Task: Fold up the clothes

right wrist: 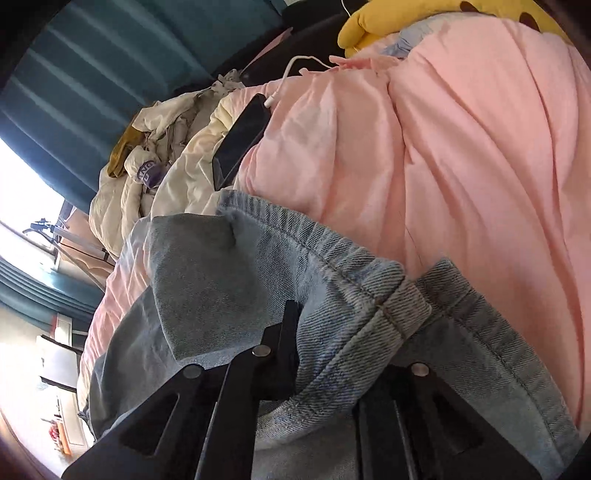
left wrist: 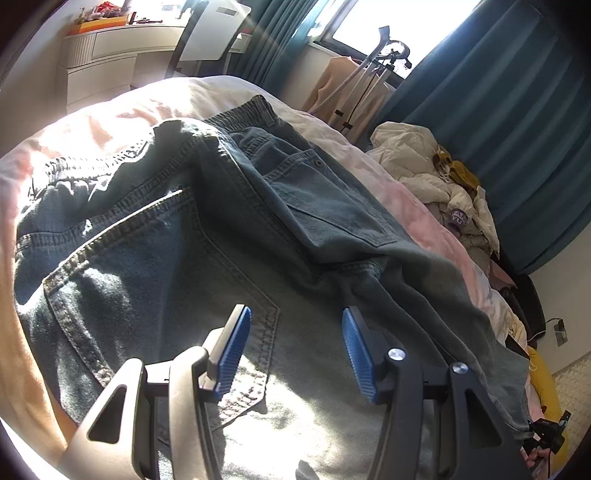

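Lying spread across the pink duvet (left wrist: 436, 206), the jeans (left wrist: 155, 258) fill most of the left wrist view, waistband toward eleven o'clock and a stitched back pocket under the tool. The left gripper (left wrist: 295, 354) hovers over that pocket with its blue pads (left wrist: 234, 354) standing apart and nothing between them; whether the tips touch the denim cannot be told.

From the right wrist view, the right gripper (right wrist: 332, 350) is clenched on a bunched hem of the jeans (right wrist: 240, 266), the pale denim draped over and between its black fingers (right wrist: 288, 332) so that the pads themselves are hidden. The hem's cuff curls away toward two o'clock, resting against the pink duvet (right wrist: 461, 166).

At eleven o'clock from that gripper a dark phone (right wrist: 242, 140) lies on the bedding with a white cable (right wrist: 295, 66) plugged into it. A heap of cream clothing (right wrist: 147, 177) sits at ten o'clock, and a yellow plush toy (right wrist: 406, 18) shows at twelve o'clock. Teal curtains (left wrist: 498, 129) hang at two o'clock in the left wrist view, beside a bright window (left wrist: 399, 22).
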The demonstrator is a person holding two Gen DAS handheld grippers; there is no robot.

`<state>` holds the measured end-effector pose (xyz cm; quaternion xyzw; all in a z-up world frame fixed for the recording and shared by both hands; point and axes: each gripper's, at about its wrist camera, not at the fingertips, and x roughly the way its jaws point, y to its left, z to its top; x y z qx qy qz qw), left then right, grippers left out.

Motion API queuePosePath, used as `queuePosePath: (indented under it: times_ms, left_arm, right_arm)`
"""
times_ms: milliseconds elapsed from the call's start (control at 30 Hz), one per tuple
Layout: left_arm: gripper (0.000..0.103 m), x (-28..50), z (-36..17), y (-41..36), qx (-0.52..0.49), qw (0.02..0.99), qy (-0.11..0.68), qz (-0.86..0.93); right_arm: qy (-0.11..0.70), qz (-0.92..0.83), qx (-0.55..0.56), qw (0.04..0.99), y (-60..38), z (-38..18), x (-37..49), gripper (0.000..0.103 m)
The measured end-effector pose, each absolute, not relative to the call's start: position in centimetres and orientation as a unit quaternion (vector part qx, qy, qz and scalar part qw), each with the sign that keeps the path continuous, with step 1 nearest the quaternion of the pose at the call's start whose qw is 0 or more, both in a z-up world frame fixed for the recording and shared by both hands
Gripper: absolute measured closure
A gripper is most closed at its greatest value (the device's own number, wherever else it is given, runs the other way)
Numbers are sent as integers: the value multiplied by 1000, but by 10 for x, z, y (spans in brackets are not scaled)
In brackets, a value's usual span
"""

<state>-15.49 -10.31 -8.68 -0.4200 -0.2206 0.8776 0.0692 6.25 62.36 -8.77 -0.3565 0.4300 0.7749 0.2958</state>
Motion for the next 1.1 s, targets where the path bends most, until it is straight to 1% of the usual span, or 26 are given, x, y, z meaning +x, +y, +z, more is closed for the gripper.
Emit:
queuePosePath:
  times_ms: [33, 67, 200, 300, 333, 433, 533, 633, 700, 800, 867, 1000, 1100]
  left_arm:
    - [50, -154, -85, -109, -416, 63, -227, 878]
    - [50, -151, -82, -116, -409, 54, -237, 879]
    - [50, -143, -72, -155, -388, 41, -291, 873]
    - [50, -131, -66, -192, -370, -22, -313, 874]
    - [50, -127, -65, -206, -364, -40, -326, 872]
    - [50, -122, -70, -244, -358, -59, -372, 854]
    - [50, -121, -80, -275, -360, -66, -414, 834]
    - [50, -125, -92, -292, -377, -79, -424, 820]
    - [50, -125, -101, -301, -380, -72, -448, 806]
    - [50, -126, -109, -306, -383, -83, -461, 797]
    - [50, -130, -111, -305, -386, -93, -456, 797]
    - [50, -140, -122, -298, -399, -59, -467, 786]
    - [50, -141, -127, -294, -408, -56, -473, 779]
  right_arm:
    - [425, 780, -359, 286, 621, -85, 61, 88]
    - [418, 785, -363, 278, 618, -83, 62, 81]
    - [403, 796, -372, 257, 610, -78, 69, 73]
    - [429, 796, -345, 251, 610, -73, 88, 68]
    - [435, 798, -338, 244, 610, -72, 97, 65]
    - [451, 804, -317, 221, 608, -69, 122, 64]
    - [463, 804, -302, 219, 609, -65, 156, 64]
    - [477, 800, -291, 218, 612, -60, 189, 64]
    - [486, 795, -288, 220, 614, -57, 212, 64]
    - [489, 789, -297, 226, 613, -56, 243, 60]
    - [491, 783, -302, 232, 613, -56, 262, 58]
    - [536, 757, -308, 212, 610, -75, 289, 58]
    - [562, 736, -319, 202, 604, -88, 298, 58]
